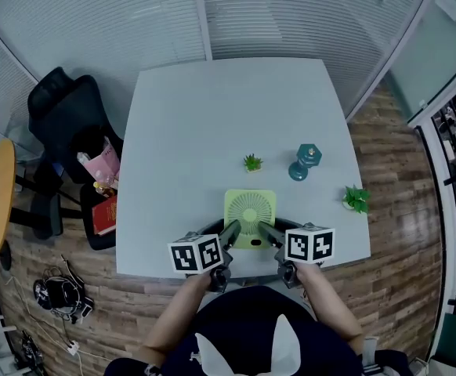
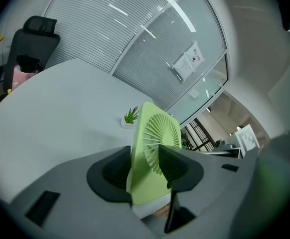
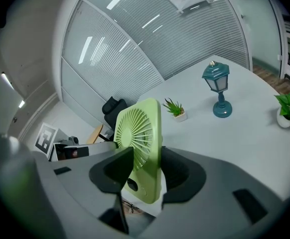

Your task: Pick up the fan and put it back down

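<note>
Our left gripper (image 2: 145, 169) clamps a light-green square desk fan (image 2: 152, 133) edge-on, with one dark pad against its plain back and the other against the round grille on its front. The fan stands roughly upright between the jaws, its top leaning a little to the right. Beyond it we see a small potted plant (image 2: 130, 116) on the pale table (image 2: 55, 113), showing just beside the fan's upper left edge. At far left, a black office chair (image 2: 35, 41) sits past the table's edge with something pink (image 2: 19, 77) on its seat. Behind runs a glass partition (image 2: 100, 29) with slatted blinds, paper notices (image 2: 187, 61) stuck to it.
</note>
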